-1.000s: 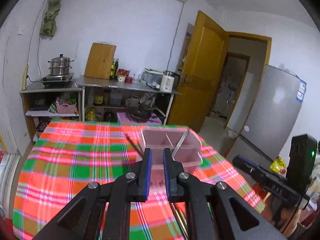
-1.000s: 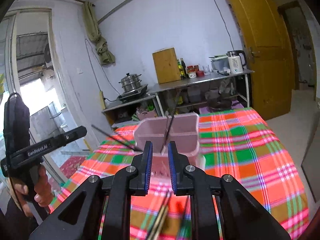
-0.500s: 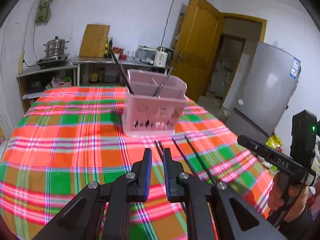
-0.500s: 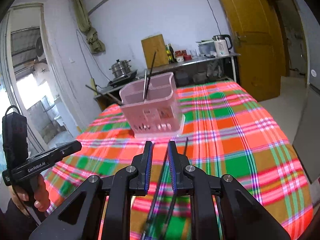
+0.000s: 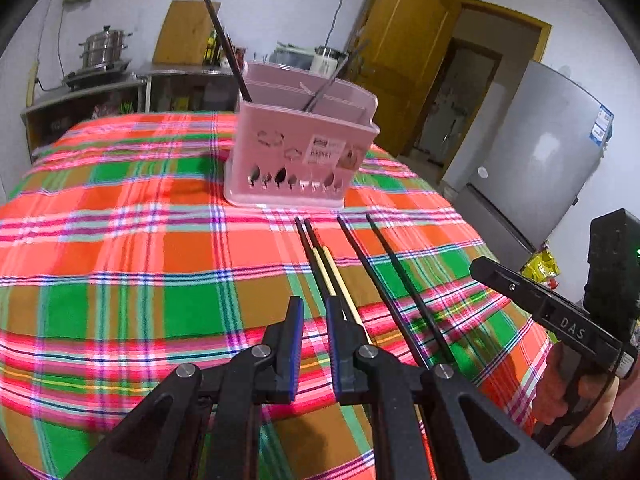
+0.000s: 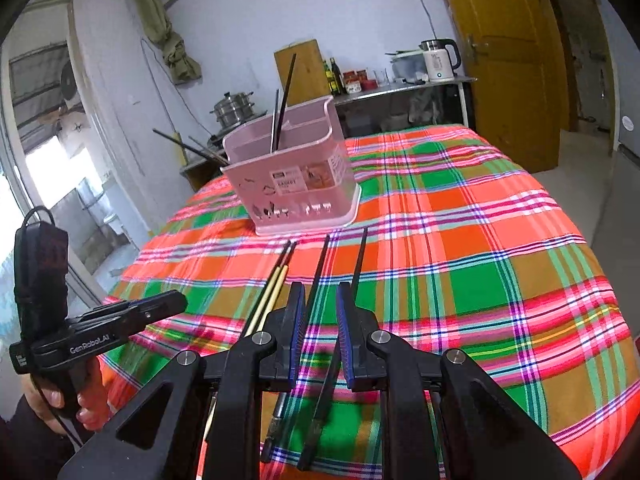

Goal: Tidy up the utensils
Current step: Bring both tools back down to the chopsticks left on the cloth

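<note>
Your left gripper (image 5: 314, 312) hangs over the plaid cloth (image 5: 120, 248) with its blue-padded jaws a narrow gap apart, gripping nothing. Your right gripper (image 6: 320, 300) shows the same narrow, empty gap. At twelve o'clock from both stands the pink plastic utensil holder (image 5: 300, 156), a rounded box with cut-out slots along its base and dark chopsticks leaning inside. Between the holder and your jaws four loose chopsticks lie flat on the cloth: a yellow-banded pair (image 5: 324, 264) at twelve o'clock of the left gripper, and two plain black sticks (image 5: 384, 268) at one o'clock.
</note>
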### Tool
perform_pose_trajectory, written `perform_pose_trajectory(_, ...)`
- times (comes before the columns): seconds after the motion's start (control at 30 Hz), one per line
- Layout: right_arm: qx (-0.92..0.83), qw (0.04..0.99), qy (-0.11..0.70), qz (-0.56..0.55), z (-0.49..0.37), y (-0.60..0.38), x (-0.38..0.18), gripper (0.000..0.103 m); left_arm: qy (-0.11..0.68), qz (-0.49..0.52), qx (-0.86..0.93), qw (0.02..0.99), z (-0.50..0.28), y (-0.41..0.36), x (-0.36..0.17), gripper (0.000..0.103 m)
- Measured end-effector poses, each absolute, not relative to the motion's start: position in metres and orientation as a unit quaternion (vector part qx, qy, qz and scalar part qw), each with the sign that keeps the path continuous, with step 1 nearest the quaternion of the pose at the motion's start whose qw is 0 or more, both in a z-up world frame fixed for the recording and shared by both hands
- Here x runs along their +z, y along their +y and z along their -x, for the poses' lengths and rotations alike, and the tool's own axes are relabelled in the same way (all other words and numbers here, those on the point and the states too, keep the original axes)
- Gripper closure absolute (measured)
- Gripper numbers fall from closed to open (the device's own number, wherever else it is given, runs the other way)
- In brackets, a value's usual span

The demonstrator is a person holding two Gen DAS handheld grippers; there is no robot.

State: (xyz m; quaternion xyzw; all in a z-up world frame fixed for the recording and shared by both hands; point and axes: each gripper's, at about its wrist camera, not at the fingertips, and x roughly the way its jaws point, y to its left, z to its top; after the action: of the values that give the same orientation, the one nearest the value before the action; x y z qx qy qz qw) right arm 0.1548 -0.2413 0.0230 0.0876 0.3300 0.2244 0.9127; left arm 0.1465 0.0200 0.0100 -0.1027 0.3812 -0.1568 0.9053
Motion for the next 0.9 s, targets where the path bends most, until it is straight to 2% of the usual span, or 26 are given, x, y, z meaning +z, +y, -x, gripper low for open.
perform_pose_trajectory(0.1, 0.221, 0.909, 0.345, -0.079, -0.161, -0.237, 0.016, 0.087, 0.399, 0.099, -0.154, 0.899, -0.157, 0.012, 0.001, 0.091)
perform_pose_trajectory(0.37, 0.213, 0.903, 0.366, -0.074, -0.172, -0.235, 0.003, 0.087, 0.422, 0.086, -0.147, 0.890, -0.177, -0.006, -0.014, 0.080)
perform_pose_trajectory(0.9, 0.205, 0.894, 0.393, -0.065, -0.184, -0.229, -0.008, 0.087, 0.431, 0.042, -0.108, 0.895, -0.182, -0.019, -0.023, 0.077)
